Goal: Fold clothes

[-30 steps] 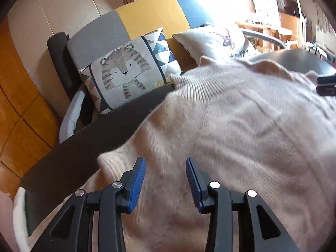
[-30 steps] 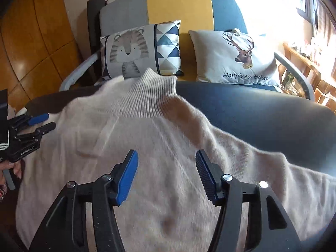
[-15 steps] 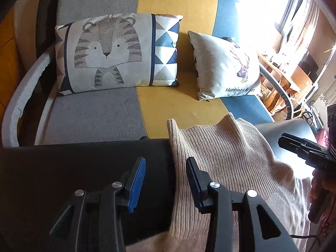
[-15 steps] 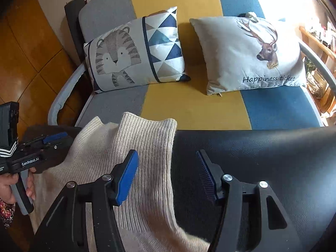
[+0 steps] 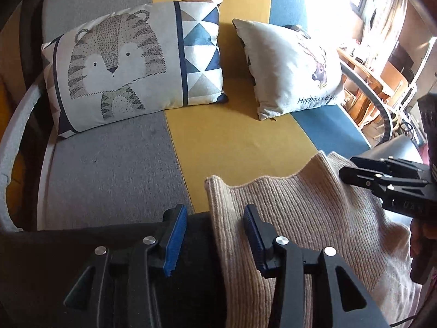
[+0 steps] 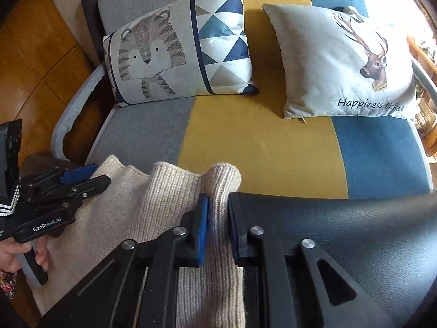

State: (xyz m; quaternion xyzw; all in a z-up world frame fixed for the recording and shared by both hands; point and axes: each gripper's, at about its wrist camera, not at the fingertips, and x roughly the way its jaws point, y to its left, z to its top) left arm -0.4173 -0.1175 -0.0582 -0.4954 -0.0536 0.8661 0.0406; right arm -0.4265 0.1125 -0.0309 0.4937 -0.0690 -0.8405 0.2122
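Note:
A beige knit sweater [image 5: 300, 218] lies on a black leather surface [image 5: 54, 246], its ribbed collar toward the sofa. In the left wrist view my left gripper [image 5: 214, 235] is open and straddles the collar's left edge, one finger over the black surface and the other over the knit. In the right wrist view my right gripper [image 6: 218, 205] is shut on the collar's right corner of the sweater [image 6: 164, 191], which bunches up between the pads. The right gripper [image 5: 348, 168] also shows at the right in the left wrist view, and the left gripper [image 6: 87, 177] shows at the left in the right wrist view.
Just beyond the black surface [image 6: 355, 232] stands a grey, yellow and blue sofa [image 6: 259, 136] with a tiger pillow [image 5: 123, 68] and a deer pillow [image 5: 295, 68]. A hand [image 6: 11, 251] holds the left gripper's handle. Wooden floor [image 6: 41, 68] shows at left.
Both grippers moved forward from over the sweater's body to its collar at the far edge. The right gripper closed on the collar's right corner; the left stayed open.

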